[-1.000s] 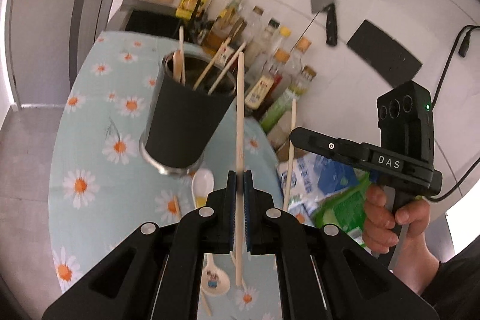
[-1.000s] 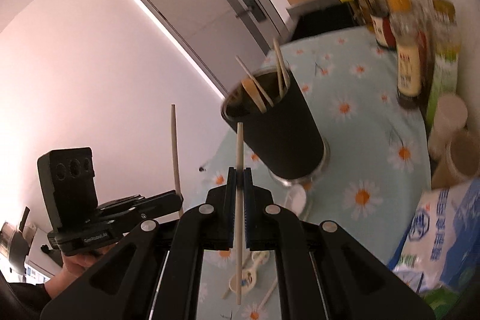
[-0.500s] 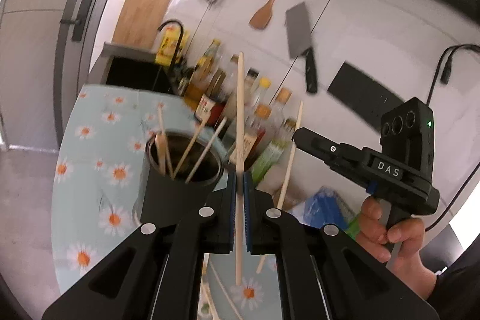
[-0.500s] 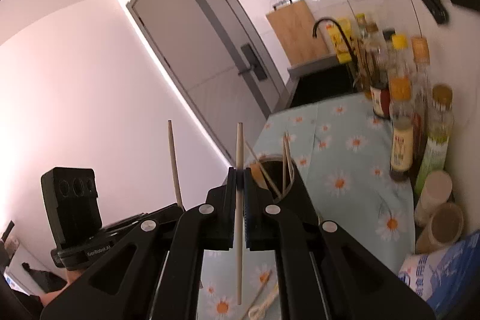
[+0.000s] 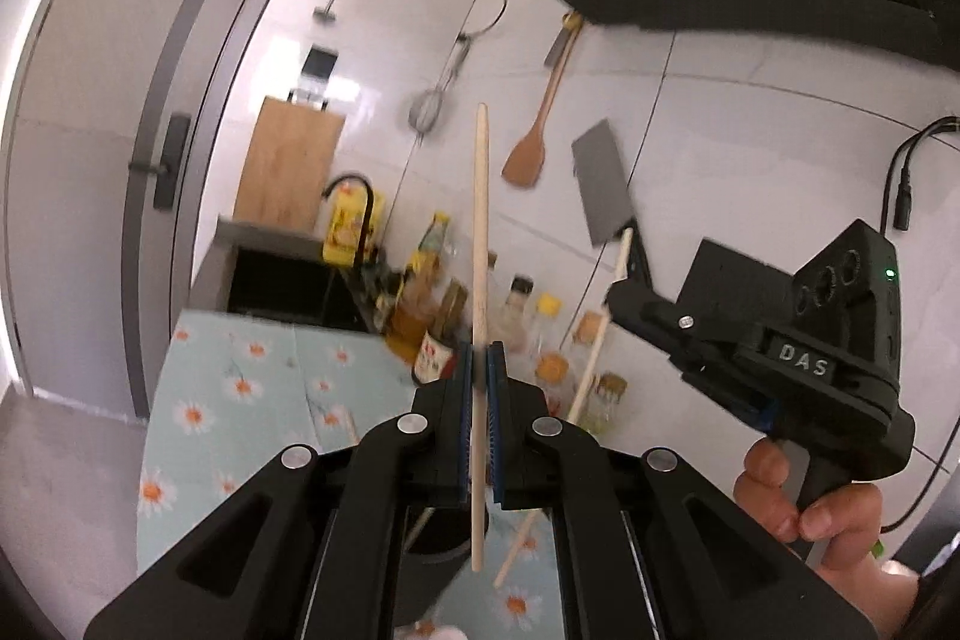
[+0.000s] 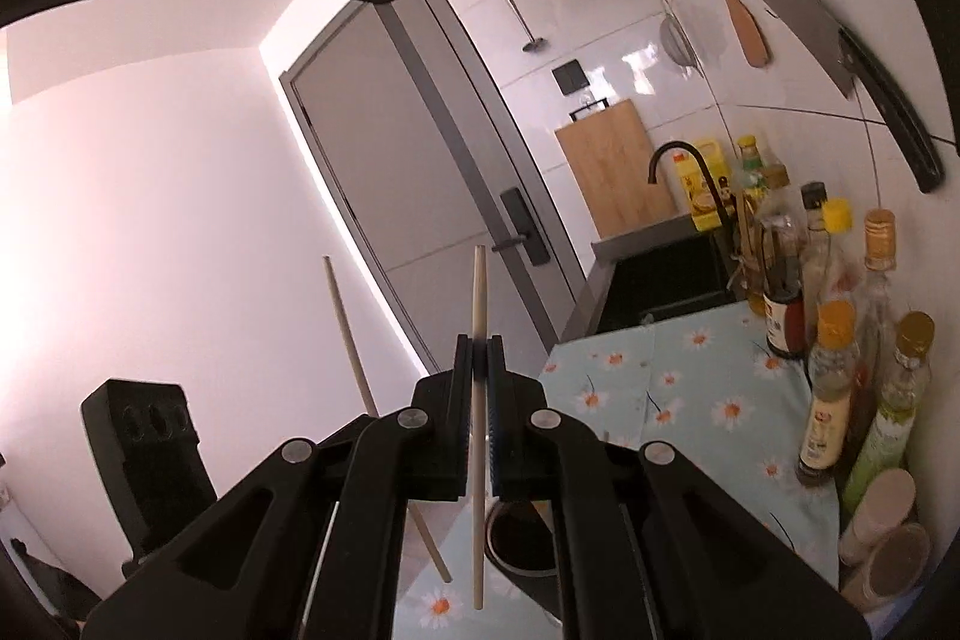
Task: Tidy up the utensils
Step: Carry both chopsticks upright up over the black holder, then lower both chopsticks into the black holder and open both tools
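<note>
- Both grippers have lifted and tilted up since a second ago: the black holder cup, then mid-frame in both views, now sits at the bottom edge, mostly behind the fingers.
- Left wrist view: left gripper (image 5: 480, 358) is clamped on a chopstick (image 5: 480, 232), blue pads squeezed onto its lower third. Stick stands near vertical, lower tip hanging just above the cup (image 5: 447, 550). Judgement: held upright so it can drop end-first into the cup mouth.
- Same view: right gripper (image 5: 624, 295) sits right of the cup and higher, pinching a second chopstick (image 5: 591, 358). That one leans, its lower end angled toward the cup.
- Materials: both sticks are pale bare wood, round, slim, slightly tapered. Gripper bodies are matte black plastic with silver pivot screws.
- Right wrist view: right gripper (image 6: 479, 358) is closed tight on its chopstick (image 6: 478, 304), lower tip just left of the cup rim (image 6: 522, 538). Cup is dark, cylindrical, with a metal-looking base ring.
- Same view: the left unit's stick (image 6: 354, 358) slants left of the cup; its finger tips are hidden behind the right gripper's frame, so grip is unreadable from here.
- Cup stands on a light-blue daisy-print tablecloth (image 6: 708, 388), smooth-looking. Glass sauce bottles (image 6: 831, 382) line the wall right of the cup.
</note>
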A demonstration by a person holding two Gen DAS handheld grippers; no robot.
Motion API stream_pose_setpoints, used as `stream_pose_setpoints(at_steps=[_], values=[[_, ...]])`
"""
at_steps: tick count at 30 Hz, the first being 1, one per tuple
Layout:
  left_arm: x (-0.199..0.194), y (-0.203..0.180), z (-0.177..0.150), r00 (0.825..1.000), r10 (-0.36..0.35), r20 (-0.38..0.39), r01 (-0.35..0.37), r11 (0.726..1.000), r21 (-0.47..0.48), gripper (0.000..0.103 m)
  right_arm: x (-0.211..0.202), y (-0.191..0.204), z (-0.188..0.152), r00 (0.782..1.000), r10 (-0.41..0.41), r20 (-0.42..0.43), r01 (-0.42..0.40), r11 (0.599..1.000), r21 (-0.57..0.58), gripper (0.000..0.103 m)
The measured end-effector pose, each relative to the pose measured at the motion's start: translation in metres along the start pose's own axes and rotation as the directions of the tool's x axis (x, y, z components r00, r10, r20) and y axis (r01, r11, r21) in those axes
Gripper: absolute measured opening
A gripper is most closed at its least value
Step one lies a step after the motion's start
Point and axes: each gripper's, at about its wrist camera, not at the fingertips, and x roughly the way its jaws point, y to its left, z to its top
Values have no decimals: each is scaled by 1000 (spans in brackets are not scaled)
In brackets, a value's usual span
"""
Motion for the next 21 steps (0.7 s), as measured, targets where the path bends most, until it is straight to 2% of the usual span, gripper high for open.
stream_pose_setpoints(at_steps=[3, 6, 13, 21], values=[[6, -4, 6, 999, 11, 33, -12, 999, 35, 4, 4, 1, 7, 999, -19, 42, 21, 999, -29, 6], [14, -1, 9, 999, 13, 42, -15, 999, 38, 4, 7, -1, 11, 997, -4, 78, 6, 999, -34, 6], [31, 11, -2, 999, 6, 37, -7, 999, 35, 4, 22, -14, 5, 995, -22, 95, 27, 998, -48, 6], [49, 19, -24, 999, 38, 6, -38, 997, 60, 4, 43, -29, -15, 997, -55, 62, 58, 997, -43, 6]])
